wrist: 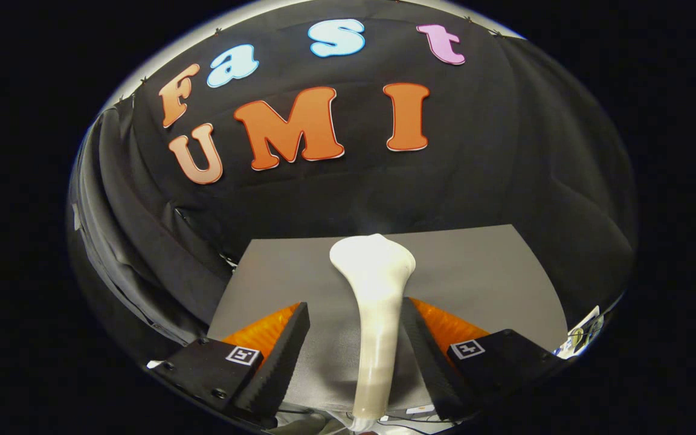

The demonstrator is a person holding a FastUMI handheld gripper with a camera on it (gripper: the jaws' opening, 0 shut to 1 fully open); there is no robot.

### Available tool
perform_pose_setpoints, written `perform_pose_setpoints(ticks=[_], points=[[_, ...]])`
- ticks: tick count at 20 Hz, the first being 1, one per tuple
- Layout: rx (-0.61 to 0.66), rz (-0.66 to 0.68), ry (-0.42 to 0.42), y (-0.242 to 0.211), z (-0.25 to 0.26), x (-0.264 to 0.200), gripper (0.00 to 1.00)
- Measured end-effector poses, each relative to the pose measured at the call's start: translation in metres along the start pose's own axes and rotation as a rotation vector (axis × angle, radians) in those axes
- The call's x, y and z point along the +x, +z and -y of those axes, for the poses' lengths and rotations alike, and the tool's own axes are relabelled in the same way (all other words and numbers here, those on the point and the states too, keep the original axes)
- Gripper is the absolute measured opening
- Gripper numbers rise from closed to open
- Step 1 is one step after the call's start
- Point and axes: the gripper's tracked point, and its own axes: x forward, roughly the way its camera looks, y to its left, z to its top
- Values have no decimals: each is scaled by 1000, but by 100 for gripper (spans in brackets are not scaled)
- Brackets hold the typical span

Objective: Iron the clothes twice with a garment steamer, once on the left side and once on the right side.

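A white garment steamer (pixel 377 314) stands between my fingers, its slim handle running up to a wider head just beyond the fingertips. My gripper (pixel 355 305) is open around the handle. The right finger (pixel 426 350) lies against or very near the handle, while the left finger (pixel 278 356) stands apart from it with a clear gap. Under and beyond the steamer lies a flat grey sheet (pixel 481 272); I cannot tell whether it is the garment or a table cover. The foot of the steamer is cut off below the fingers.
The booth's black cloth wall (pixel 505 151) rises right behind the grey sheet's far edge and folds down on both sides. Some small papers or cables (pixel 583 335) sit off the sheet's near right corner.
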Motion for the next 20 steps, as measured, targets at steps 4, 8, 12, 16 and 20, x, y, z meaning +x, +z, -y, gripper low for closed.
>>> perform_pose_setpoints(ticks=[4,8,12,16,20], points=[[-5,-60,-38,-12,17,21,99],[7,-112,-46,-25,26,42,99],[24,-136,-35,-31,25,54,81],[40,-141,-19,-36,24,55,57],[101,-112,-7,-35,26,52,49]])
